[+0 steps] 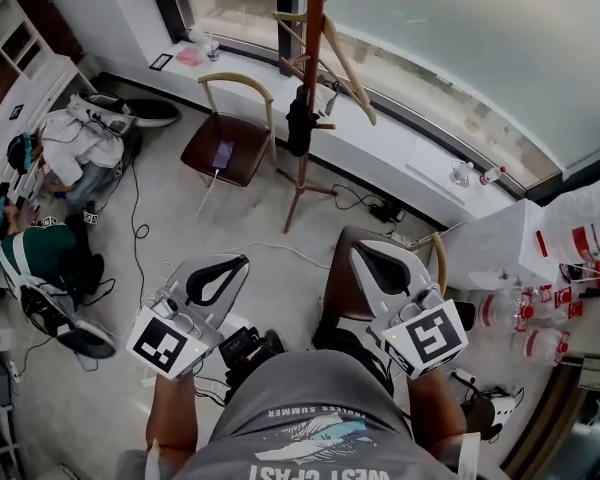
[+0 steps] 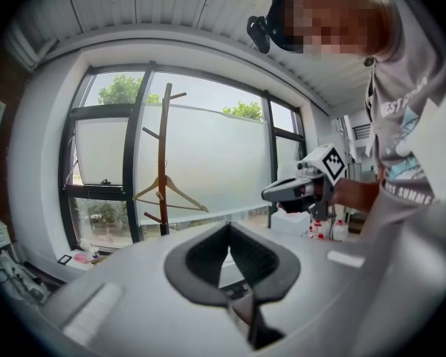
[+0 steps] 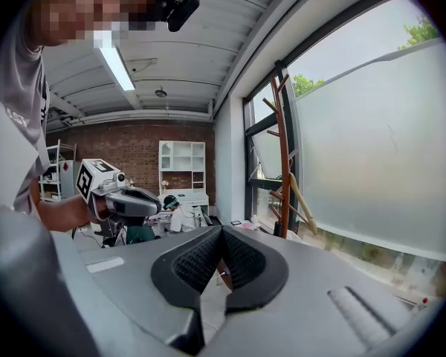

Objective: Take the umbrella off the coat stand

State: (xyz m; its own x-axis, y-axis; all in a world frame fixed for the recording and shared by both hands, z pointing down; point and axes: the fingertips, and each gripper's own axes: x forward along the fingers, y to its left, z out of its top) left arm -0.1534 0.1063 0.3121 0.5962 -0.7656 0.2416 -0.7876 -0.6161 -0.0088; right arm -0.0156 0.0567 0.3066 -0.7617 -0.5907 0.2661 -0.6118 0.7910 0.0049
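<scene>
Black folded umbrella (image 1: pixel 300 123) hung midway down the stand (image 1: pixel 313 18), below a wooden hanger (image 1: pixel 350 68), at the floor's window edge. Left gripper (image 1: pixel 240 261) and right gripper (image 1: pixel 360 250) side by side, well short of it, both pairs of jaws pressed together on nothing.

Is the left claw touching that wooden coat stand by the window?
Apart. The head view shows the left gripper near the person, with floor between it and the coat stand.

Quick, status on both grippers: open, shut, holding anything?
Grey left gripper: closed, holding nothing.
Grey right gripper: closed, holding nothing.
</scene>
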